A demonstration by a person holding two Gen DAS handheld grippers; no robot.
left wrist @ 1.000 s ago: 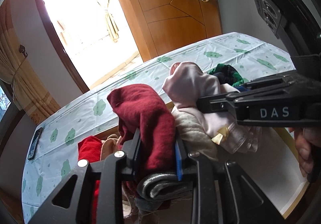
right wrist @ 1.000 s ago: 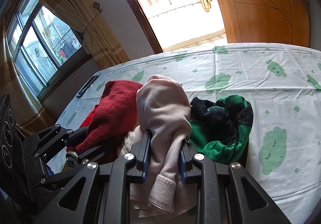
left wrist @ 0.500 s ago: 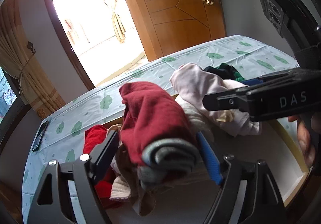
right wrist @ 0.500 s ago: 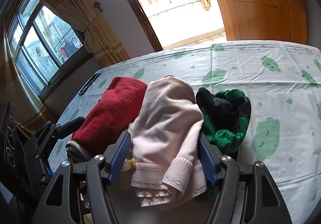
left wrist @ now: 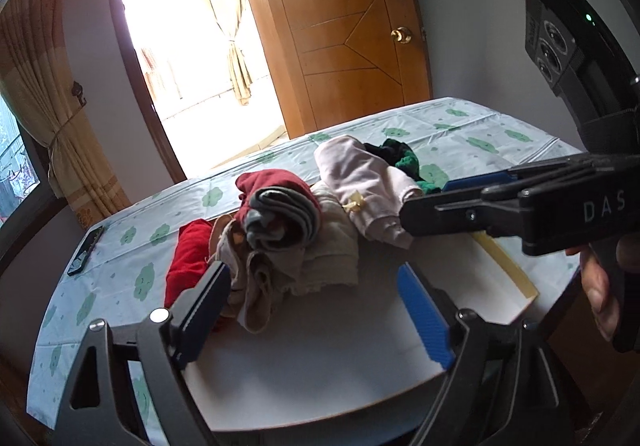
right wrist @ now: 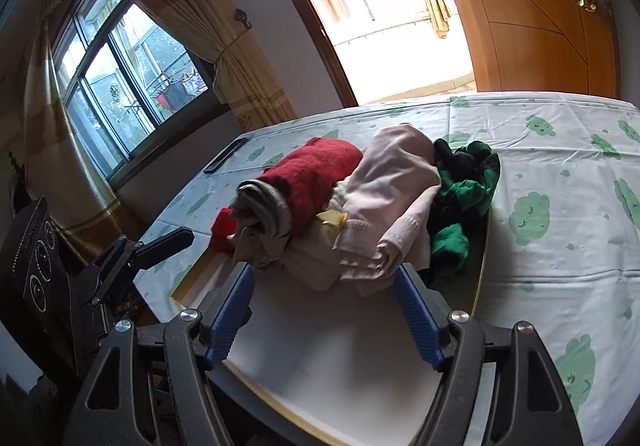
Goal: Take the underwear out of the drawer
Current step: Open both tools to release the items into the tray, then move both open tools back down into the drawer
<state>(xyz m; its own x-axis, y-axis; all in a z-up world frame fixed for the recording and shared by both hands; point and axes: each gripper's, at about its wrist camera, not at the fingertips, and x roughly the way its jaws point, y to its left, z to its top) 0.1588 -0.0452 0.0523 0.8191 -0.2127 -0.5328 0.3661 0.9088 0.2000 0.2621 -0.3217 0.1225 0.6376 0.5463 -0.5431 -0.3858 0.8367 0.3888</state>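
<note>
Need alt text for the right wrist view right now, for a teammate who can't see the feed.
The right gripper, jaws opening with nothing between its blue pads, faces a pile of underwear in an open drawer: a dark red piece, a pale pink piece and a green-and-black piece.

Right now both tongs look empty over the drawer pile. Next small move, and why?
Probably ease the right tongs forward around the pink underwear and close. Its jaws are opening with nothing between them; the pink piece lies on top of the pile, just ahead, still in the drawer.
</note>
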